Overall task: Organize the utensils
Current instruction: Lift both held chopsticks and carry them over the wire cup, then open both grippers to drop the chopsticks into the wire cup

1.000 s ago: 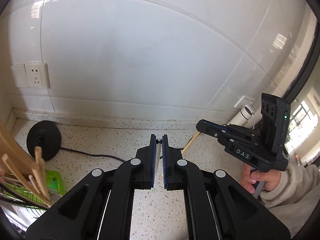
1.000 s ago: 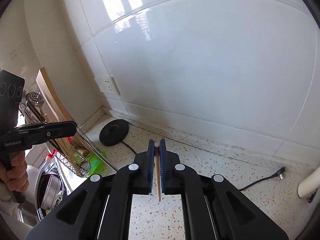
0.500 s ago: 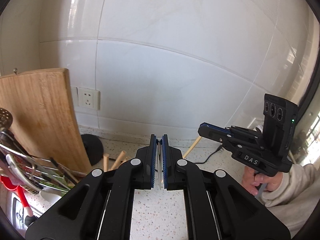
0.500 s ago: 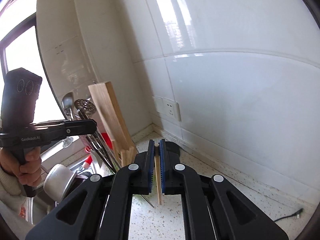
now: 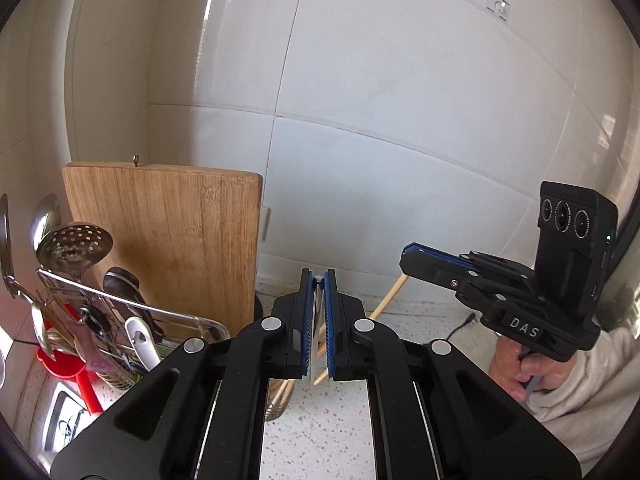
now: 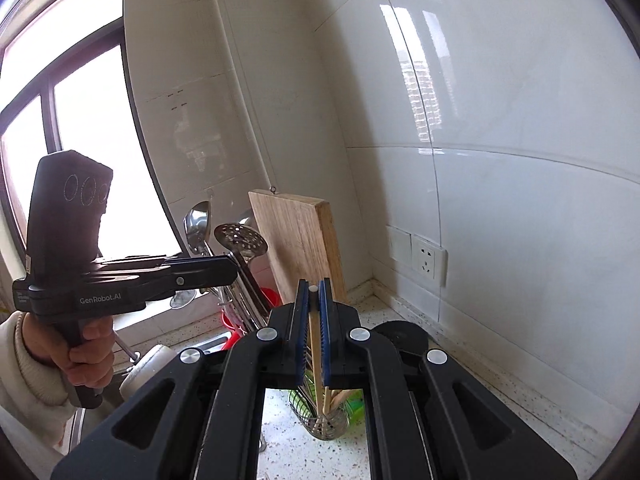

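Chopstick [image 6: 315, 332]: clamped upright in right tongs [image 6: 314, 300] above holder [image 6: 324, 416], poised for dropping in; left tongs [image 5: 319, 300] pinch a thin utensil.

A wooden chopstick [image 6: 315, 344] is being clamped upright by the right gripper [image 6: 313, 312] above a wire holder [image 6: 324, 420] on the worktop [image 6: 420, 432]; the left gripper [image 6: 212, 270] is being held alongside.

Glossy wall tiles [image 5: 400, 120], wooden cutting board [image 5: 168, 240]
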Demonstrator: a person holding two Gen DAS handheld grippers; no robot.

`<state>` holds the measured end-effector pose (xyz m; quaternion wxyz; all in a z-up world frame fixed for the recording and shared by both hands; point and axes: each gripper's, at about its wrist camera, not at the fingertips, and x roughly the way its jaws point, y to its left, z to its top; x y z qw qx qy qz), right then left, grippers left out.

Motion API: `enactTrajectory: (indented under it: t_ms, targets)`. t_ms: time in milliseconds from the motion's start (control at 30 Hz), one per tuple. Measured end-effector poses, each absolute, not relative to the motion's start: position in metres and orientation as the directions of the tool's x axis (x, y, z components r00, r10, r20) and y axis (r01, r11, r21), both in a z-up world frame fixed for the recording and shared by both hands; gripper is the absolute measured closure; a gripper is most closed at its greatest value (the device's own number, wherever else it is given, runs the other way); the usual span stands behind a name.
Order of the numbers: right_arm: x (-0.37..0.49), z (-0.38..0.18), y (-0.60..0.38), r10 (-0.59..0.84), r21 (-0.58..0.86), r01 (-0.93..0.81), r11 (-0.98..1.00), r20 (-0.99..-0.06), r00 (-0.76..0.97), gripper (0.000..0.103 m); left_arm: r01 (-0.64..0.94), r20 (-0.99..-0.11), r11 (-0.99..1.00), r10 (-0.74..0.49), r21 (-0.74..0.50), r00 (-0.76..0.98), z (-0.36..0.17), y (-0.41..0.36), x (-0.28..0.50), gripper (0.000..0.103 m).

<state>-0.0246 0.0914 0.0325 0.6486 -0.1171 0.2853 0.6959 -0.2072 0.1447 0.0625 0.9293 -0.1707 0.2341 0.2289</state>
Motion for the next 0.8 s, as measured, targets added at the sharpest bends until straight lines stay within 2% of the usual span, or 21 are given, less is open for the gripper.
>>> enactTrajectory:
  t_ms: [467,800]
  targets:
    - [-0.046,-0.002,0.130,0.820,0.235,-0.972,-0.004,-0.555,-0.138,0.101,-0.497,-0.531,0.852,0.348,-0.165,0.772,0.050,0.165,-0.218,0.098]
    - [-0.056,-0.037,0.143,0.778,0.211,-0.977,0.012,-0.616,-0.123,0.101,-0.464,-0.569,0.879,0.328,-0.109,0.754,0.029,0.168,-0.206,0.098]
